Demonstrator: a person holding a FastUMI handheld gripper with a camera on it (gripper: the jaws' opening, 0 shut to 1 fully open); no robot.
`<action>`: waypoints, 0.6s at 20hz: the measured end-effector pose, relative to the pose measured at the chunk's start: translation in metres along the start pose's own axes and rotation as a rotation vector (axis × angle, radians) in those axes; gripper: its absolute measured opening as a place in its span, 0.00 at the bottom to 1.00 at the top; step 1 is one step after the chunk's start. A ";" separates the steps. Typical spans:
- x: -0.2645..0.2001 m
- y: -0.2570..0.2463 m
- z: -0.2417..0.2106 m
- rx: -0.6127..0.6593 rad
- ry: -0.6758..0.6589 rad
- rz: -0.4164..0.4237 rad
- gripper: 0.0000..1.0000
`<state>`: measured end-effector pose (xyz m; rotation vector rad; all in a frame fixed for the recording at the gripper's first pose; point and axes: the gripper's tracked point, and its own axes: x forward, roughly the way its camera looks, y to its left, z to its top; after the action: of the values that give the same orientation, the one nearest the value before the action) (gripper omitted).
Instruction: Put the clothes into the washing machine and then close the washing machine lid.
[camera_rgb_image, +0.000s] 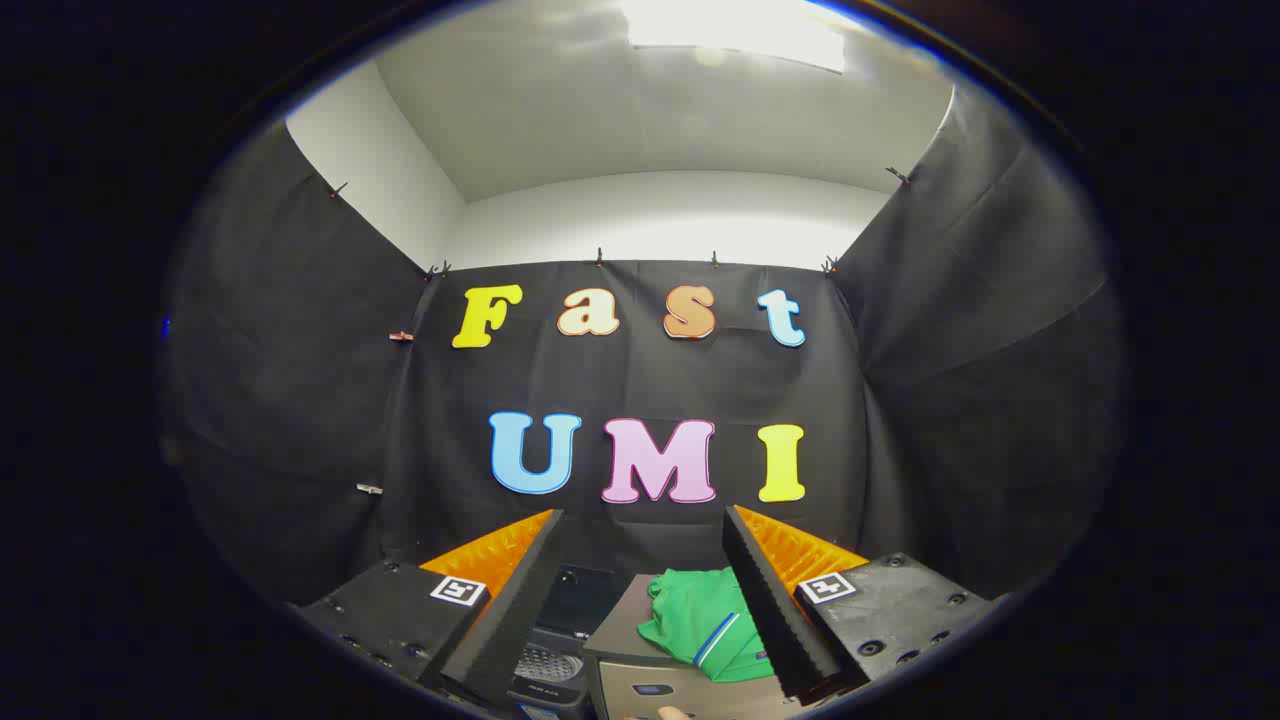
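We see the folded garment (712, 622) lying on top of the washing machine (640, 690), toward its right edge. Our gripper (642, 520) hangs above with its fingers spread wide apart, and the garment sits between them, against the right finger (770, 610). A second appliance (560, 650) stands left of the machine.

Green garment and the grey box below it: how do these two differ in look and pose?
The green garment is bright, with a blue and white stripe; the grey box is plain and dull. The garment is soft and crumpled; the box has flat faces and straight edges. The garment lies on top; the box carries it. Both sit between the jaws of the gripper, which stand wide open and touch neither.
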<state>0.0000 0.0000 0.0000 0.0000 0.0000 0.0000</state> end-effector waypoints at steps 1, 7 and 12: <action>0.002 -0.001 0.001 -0.005 -0.002 -0.006 0.97; 0.005 0.001 -0.003 -0.028 0.013 -0.014 0.97; 0.008 -0.004 0.000 -0.010 0.016 -0.029 0.97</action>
<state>0.0082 -0.0041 0.0000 -0.0096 0.0161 -0.0289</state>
